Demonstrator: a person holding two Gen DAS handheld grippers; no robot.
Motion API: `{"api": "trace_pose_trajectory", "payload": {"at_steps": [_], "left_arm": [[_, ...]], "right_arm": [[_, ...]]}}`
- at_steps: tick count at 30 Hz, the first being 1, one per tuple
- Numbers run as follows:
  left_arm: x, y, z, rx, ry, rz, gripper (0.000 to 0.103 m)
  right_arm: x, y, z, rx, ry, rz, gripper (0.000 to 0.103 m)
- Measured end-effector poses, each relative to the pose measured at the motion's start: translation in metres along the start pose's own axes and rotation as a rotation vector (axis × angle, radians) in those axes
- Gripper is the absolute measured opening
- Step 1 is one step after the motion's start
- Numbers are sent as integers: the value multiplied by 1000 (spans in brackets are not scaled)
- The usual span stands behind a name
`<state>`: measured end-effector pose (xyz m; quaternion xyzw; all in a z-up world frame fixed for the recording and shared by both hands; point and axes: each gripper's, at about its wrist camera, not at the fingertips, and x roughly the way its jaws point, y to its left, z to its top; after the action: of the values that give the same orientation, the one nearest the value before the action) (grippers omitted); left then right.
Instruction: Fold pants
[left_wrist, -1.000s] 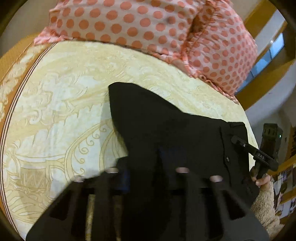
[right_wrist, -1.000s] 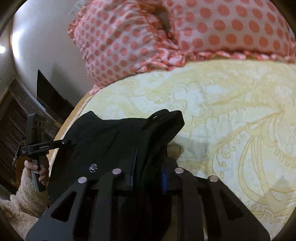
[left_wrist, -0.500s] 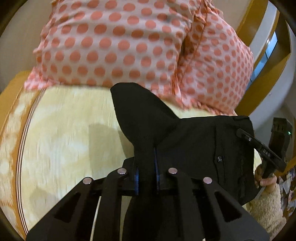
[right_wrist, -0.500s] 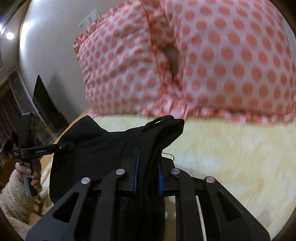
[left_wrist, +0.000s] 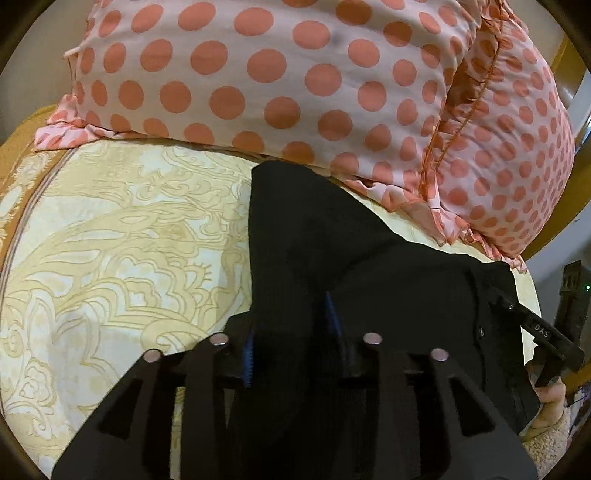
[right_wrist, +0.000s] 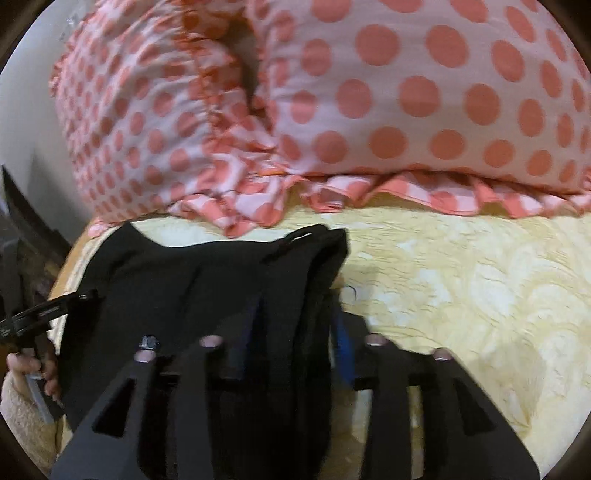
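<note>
Black pants (left_wrist: 388, 288) lie folded on the yellow patterned bedspread (left_wrist: 110, 240), their far edge close to the polka-dot pillows. My left gripper (left_wrist: 291, 339) has its jaws opening. A fold of the black fabric still sits between the blue pads, which stand apart from it. In the right wrist view the pants (right_wrist: 184, 280) reach up to the pillow frill. My right gripper (right_wrist: 293, 339) is opening too, with a thick fold of the waist end loose between its pads. Each gripper shows at the edge of the other's view, the right gripper (left_wrist: 535, 332) and the left gripper (right_wrist: 48, 314).
Two pink pillows with coral dots (left_wrist: 277, 74) (right_wrist: 406, 92) stand along the head of the bed just beyond the pants. Bare bedspread (right_wrist: 461, 277) spreads out to the right. A hand in a fuzzy beige sleeve (left_wrist: 550, 395) holds the right gripper's handle. Wooden bed frame shows at the far right.
Both grippers carried the pants' edge forward toward the pillows. Their jaws, shut on the fabric before, now stand apart with the fabric lying on the bed.
</note>
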<state>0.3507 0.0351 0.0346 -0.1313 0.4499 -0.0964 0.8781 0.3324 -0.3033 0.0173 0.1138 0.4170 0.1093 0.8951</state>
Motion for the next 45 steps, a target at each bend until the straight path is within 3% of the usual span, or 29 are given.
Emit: {"api": "trace_pose_trajectory", "payload": {"at_steps": [1, 3, 4, 6, 7, 8, 11, 13, 16, 17, 19, 23, 25, 28, 30, 33, 38, 45], "left_arm": [[-7, 0, -1, 5, -16, 22, 41], [-35, -1, -8, 38, -99, 73, 43], [-50, -4, -13, 60, -135, 72, 49], [-77, -10, -26, 96, -175, 18, 64], [-86, -14, -34, 114, -180, -17, 72], [-93, -20, -43, 134, -175, -55, 75], [-96, -42, -72, 201, -107, -171, 82], [-87, -56, -86, 251, -50, -197, 84], [-60, -57, -92, 253, 31, -129, 87], [-54, -53, -91, 229, 46, -137, 89], [-55, -50, -87, 194, 21, -153, 92], [-75, -45, -91, 127, -6, -127, 92], [-99, -36, -104, 148, -64, -76, 101], [-131, -25, -132, 183, -166, 76, 101], [-145, -14, -155, 178, -189, 126, 101], [-156, -5, -186, 142, -199, 124, 101], [-159, -12, -223, 164, -218, 145, 101], [-151, -31, -244, 262, -226, 198, 101]], "right_arm": [[-6, -1, 0, 2, -5, -48, 64], [-35, -2, -6, 14, -87, -133, 65], [-48, -2, -9, 22, -128, -160, 65], [-77, 4, -18, 31, -198, -123, 65], [-91, 14, -28, 15, -214, -62, 65], [-96, 21, -34, -4, -211, -34, 65], [-100, 53, -61, -100, -144, 71, 65], [-89, 68, -75, -143, -74, 84, 66], [-63, 74, -89, -182, 12, -14, 69], [-60, 76, -92, -197, -4, -29, 72], [-56, 80, -94, -223, -11, -48, 81], [-71, 86, -100, -173, -28, -102, 81], [-95, 74, -108, -77, -93, -133, 96], [-123, 55, -127, 25, -165, -234, 96], [-132, 50, -141, 62, -181, -247, 97], [-139, 56, -172, 82, -177, -224, 97], [-143, 95, -213, -34, -216, -182, 97], [-127, 133, -235, -142, -205, -196, 97]]}}
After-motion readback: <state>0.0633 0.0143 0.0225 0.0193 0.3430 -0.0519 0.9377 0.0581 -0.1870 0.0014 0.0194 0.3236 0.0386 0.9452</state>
